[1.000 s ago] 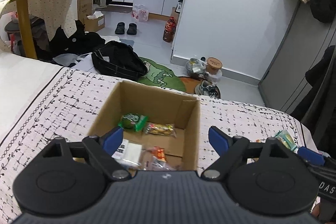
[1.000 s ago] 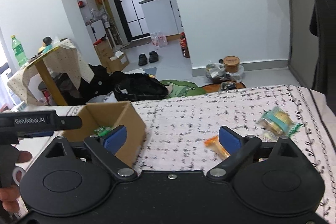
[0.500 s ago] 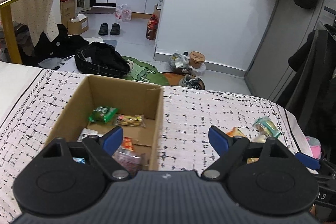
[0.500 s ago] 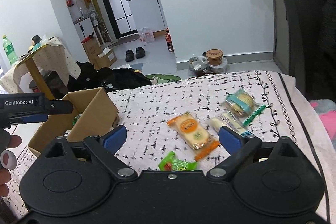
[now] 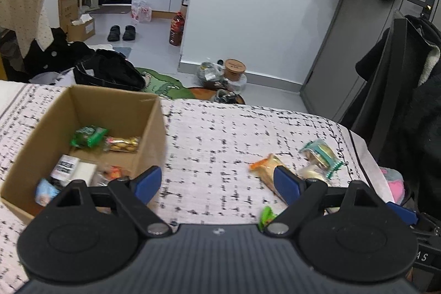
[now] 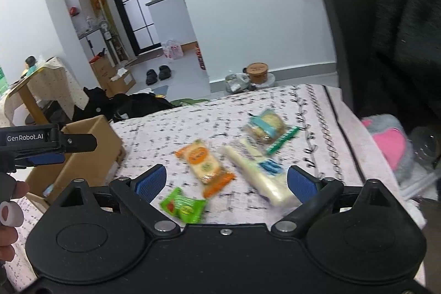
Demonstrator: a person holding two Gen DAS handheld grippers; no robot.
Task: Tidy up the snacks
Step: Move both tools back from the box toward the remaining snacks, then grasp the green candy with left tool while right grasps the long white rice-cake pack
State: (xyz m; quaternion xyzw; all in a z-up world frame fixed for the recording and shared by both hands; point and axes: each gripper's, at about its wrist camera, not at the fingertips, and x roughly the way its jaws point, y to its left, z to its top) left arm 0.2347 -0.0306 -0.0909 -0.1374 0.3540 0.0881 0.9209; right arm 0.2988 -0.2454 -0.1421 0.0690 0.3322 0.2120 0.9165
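A cardboard box (image 5: 153,126) with several snacks inside sits at the left on the patterned bed cover; it also shows in the right wrist view (image 6: 91,156). Loose snacks lie on the cover to its right: an orange packet (image 6: 205,163), a green packet (image 6: 183,205), a long white packet (image 6: 261,178) and a teal-banded cookie pack (image 6: 266,124). My left gripper (image 5: 213,182) is open and empty, just right of the box. My right gripper (image 6: 226,179) is open and empty, hovering over the orange and green packets.
The bed cover (image 5: 220,134) ends at the far edge, with floor clutter beyond. Dark coats (image 5: 399,106) hang at the right. A pink and grey plush (image 6: 391,142) lies at the bed's right edge. The left gripper's body (image 6: 41,142) shows at the left in the right wrist view.
Both grippers have swung to the right, away from the box and toward the loose snacks. The right gripper has come closer to the orange and green packets. Both stay open.
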